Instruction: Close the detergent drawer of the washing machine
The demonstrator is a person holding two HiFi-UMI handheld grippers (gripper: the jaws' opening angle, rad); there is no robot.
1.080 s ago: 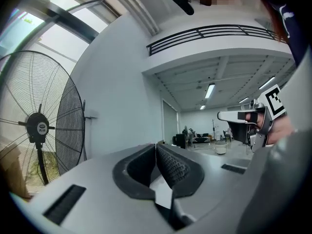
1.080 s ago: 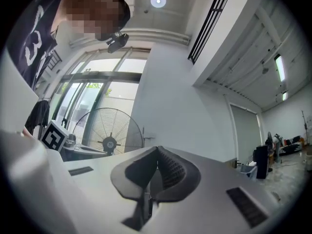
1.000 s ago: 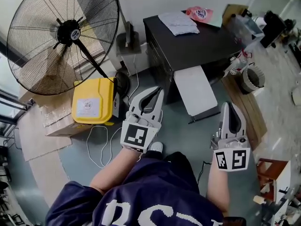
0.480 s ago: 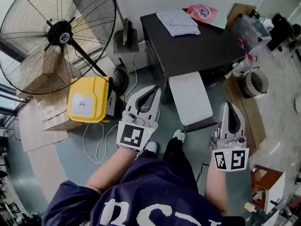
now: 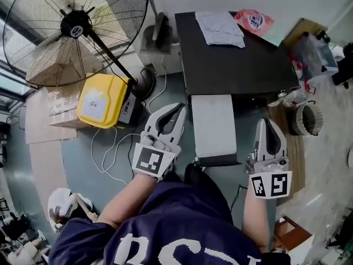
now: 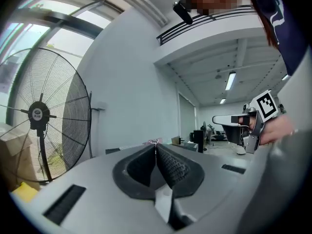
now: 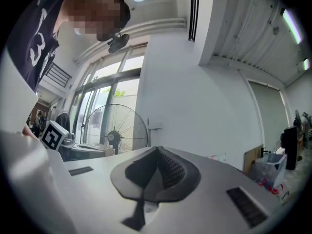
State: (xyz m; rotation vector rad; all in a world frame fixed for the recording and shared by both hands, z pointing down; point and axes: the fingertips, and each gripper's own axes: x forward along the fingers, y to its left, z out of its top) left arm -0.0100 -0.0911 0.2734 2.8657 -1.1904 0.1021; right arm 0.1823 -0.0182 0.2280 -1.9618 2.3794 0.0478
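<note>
The dark washing machine [image 5: 237, 65] stands ahead of me in the head view, seen from above. A pale flat panel [image 5: 212, 127] sticks out of its front toward me, dark at its near edge; whether it is the drawer I cannot tell. My left gripper [image 5: 181, 107] hangs just left of that panel, shut and empty, its pads touching [image 6: 156, 147]. My right gripper [image 5: 267, 122] is right of the panel, also shut and empty [image 7: 158, 150]. Both point level toward the machine without touching it.
A folded white cloth [image 5: 219, 27] and a pink packet [image 5: 253, 21] lie on the machine's top. A large standing fan [image 5: 74, 24], a yellow case [image 5: 99, 101] and loose cables [image 5: 110, 153] are at the left. A round basket [image 5: 309, 119] stands at the right.
I have stepped closer to the machine. Both grippers came forward, still shut, so that the pale panel now lies between them. The fan and yellow case slid leftward in the view.
</note>
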